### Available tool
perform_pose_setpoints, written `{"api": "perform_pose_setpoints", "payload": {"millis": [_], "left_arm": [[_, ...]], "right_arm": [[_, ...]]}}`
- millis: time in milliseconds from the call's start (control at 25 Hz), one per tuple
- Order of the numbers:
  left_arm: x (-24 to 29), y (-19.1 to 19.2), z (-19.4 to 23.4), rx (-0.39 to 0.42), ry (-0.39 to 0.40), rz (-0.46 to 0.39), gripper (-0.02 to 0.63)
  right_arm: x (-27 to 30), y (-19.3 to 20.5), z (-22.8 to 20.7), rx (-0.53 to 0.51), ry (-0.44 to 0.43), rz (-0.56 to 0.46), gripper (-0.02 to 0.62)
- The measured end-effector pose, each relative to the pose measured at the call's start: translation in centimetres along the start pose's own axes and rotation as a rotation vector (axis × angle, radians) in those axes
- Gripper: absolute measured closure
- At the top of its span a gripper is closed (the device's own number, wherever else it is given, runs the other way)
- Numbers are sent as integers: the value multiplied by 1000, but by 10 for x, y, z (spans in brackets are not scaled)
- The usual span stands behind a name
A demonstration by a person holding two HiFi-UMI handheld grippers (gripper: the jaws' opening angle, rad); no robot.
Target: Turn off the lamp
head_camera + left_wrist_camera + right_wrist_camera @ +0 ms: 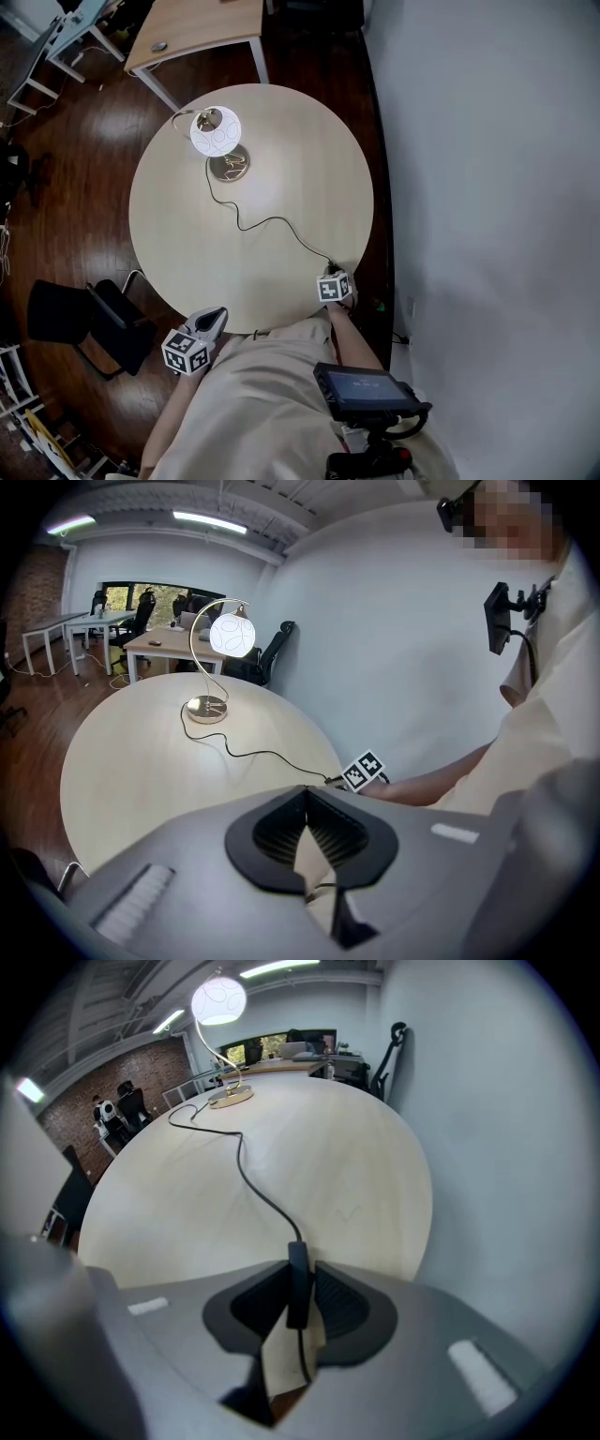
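Black switch (298,1286) tight in R gripper (299,1267) jaws, steeply down; L gripper (305,797) jaws together.

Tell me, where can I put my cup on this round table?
The right side of the table, between the cord and the rim, is bare. So is the left part, nearer than the lamp. It is crowded round the lamp and where the right gripper pinches the switch.

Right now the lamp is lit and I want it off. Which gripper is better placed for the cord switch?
Right. The right gripper clamps the cord switch; the left gripper sits shut and empty at the table edge, away from the cord.
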State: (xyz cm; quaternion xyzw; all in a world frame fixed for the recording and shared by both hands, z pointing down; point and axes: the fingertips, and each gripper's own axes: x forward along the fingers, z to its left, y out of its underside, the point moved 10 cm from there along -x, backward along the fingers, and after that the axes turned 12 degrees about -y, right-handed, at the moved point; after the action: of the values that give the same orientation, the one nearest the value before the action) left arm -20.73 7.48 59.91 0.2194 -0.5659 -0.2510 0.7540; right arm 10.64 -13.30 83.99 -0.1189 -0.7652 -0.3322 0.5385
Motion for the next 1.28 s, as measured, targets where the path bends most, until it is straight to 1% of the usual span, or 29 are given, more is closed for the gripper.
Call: {"api": "perform_pose_setpoints", "payload": {"millis": [280,400,560,640,760,880,1000,1120,1280], "left_arm": [[-5,-4,-5,3,-7,-10,614],[-6,-3,-5,-1,-13,-17,614],[-11,-3,-9,-7,-12,-22,614],[-13,-3,-10,-3,-5,-24,614],[-14,-4,-9,0,0,-36,614],[-14,-2,-9,-7,-2,-50,614],[-21,1,0,-22,-9,-76,614],[-31,2,9,-50,-10,-100,614],[-40,15,21,-82,-9,-136,614]], "right_arm": [[-9,-1,-1,-46,6,12,523],[-11,-4,-2,-37,-2,9,523],[-19,-4,-5,-41,30,2,503],[-25,-3,-4,-38,37,-21,443],[-37,-6,-4,-41,67,-77,408],[-51,-10,-3,-62,77,-140,408],[-58,-20,6,-99,72,-190,408],[-71,-29,21,-134,67,-200,408],[-81,-35,50,-160,49,-229,416]]}}
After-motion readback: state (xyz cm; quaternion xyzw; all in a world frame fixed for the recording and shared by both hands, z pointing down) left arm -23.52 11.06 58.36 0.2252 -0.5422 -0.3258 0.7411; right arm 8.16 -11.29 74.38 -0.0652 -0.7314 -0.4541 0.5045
